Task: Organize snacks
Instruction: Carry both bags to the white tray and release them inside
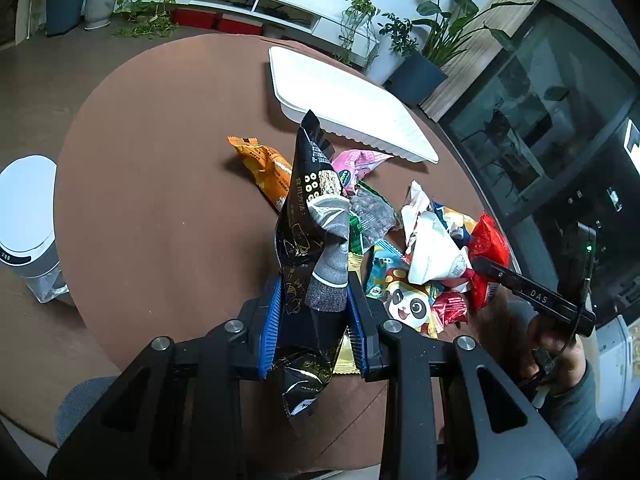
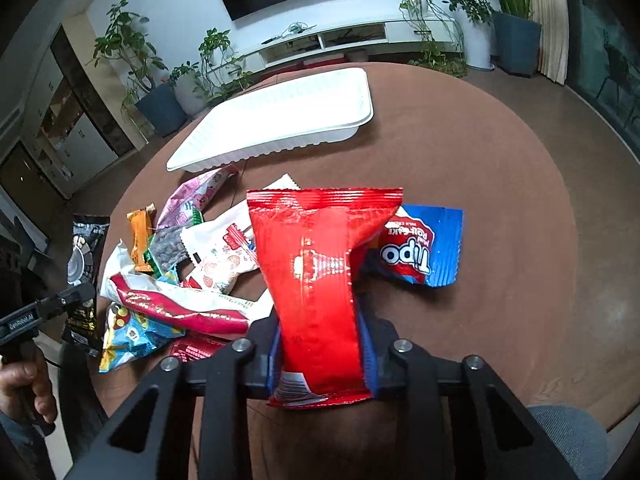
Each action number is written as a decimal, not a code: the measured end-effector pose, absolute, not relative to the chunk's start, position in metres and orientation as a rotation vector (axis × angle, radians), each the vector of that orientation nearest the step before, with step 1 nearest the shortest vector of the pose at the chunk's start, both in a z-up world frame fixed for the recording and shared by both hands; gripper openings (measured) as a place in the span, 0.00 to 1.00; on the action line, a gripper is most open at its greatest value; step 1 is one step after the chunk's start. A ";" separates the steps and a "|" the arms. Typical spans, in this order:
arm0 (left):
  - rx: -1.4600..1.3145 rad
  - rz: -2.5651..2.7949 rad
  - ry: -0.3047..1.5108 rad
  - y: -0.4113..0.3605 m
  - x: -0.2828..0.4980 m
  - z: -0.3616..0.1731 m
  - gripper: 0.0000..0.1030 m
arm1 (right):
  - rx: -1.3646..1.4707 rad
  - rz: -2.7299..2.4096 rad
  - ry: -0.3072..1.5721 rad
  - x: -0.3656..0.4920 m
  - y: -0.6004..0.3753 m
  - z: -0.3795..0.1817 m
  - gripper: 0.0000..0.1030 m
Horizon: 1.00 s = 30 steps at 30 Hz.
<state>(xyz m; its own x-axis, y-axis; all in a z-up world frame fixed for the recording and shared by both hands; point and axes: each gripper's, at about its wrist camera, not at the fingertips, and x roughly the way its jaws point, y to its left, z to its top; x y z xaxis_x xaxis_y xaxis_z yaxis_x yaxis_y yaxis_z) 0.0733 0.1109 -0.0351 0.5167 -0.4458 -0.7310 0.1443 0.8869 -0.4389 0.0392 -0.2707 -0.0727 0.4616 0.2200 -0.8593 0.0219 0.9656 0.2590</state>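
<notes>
My left gripper (image 1: 314, 300) is shut on a black snack packet (image 1: 308, 216) and holds it upright above the round brown table (image 1: 160, 200). My right gripper (image 2: 320, 328) is shut on a red snack packet (image 2: 316, 264), lifted over the table. A pile of several loose snacks lies between them: an orange packet (image 1: 264, 168), a pink packet (image 1: 358, 162), a panda packet (image 1: 404, 300) and a white packet (image 2: 224, 256). A blue Tipo packet (image 2: 424, 248) lies right of the red one. An empty white tray (image 2: 280, 120) sits at the far side, also in the left wrist view (image 1: 344, 100).
A white bin (image 1: 28, 216) stands on the floor left of the table. Potted plants (image 2: 512, 20) and a white TV cabinet (image 2: 340, 38) line the far wall. The other gripper's handle and hand show at each view's edge (image 1: 536, 296).
</notes>
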 end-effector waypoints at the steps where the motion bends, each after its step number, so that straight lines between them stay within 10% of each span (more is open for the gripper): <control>1: -0.346 -0.365 0.967 0.112 0.073 -0.035 0.27 | 0.265 0.124 1.084 0.038 -0.273 -0.072 0.28; 30: -0.377 -0.365 0.895 0.147 0.105 -0.011 0.27 | 0.508 0.035 0.961 0.057 -0.363 -0.031 0.25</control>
